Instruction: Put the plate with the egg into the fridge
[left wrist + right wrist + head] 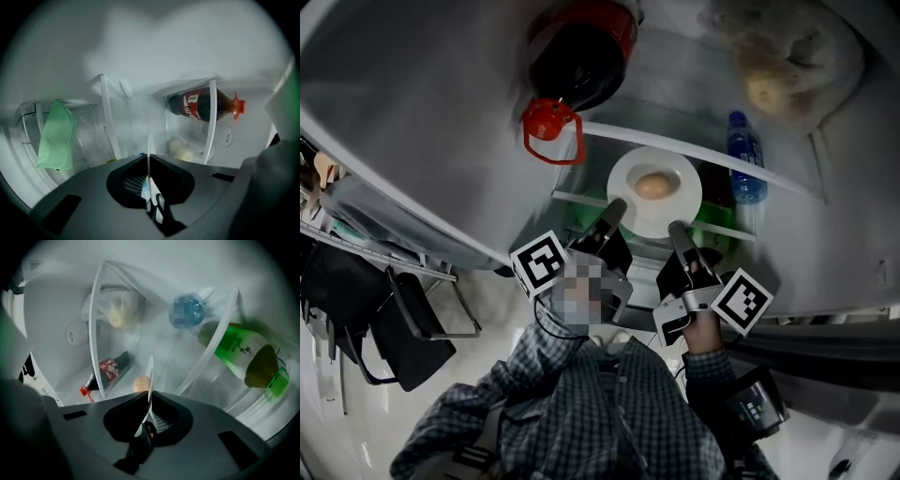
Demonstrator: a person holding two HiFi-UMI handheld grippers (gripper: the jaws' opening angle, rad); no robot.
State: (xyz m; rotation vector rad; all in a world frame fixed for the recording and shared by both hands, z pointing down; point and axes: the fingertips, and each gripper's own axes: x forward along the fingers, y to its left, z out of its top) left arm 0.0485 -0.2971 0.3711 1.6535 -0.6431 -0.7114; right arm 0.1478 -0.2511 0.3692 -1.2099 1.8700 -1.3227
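A white plate (pixel 628 178) with a brown egg (pixel 652 186) in its middle hangs inside the open fridge, just above a glass shelf (pixel 694 142). My left gripper (pixel 615 208) is shut on the plate's near left rim. My right gripper (pixel 678 231) is shut on its near right rim. In the left gripper view the plate (pixel 149 152) shows edge-on, pinched between the jaws of the left gripper (pixel 149 180). The right gripper view has the plate (pixel 150 373) edge-on in the right gripper (pixel 149 413), with the egg (pixel 140 383) just behind it.
A cola bottle (pixel 581 47) with a red cap (pixel 548 122) lies on the upper shelf to the left. A bagged food item (pixel 778 75) sits at the upper right. Right of the plate are a blue-capped water bottle (pixel 744 159) and a green bottle (pixel 239 352). A green bag (pixel 58 136) hangs at the left.
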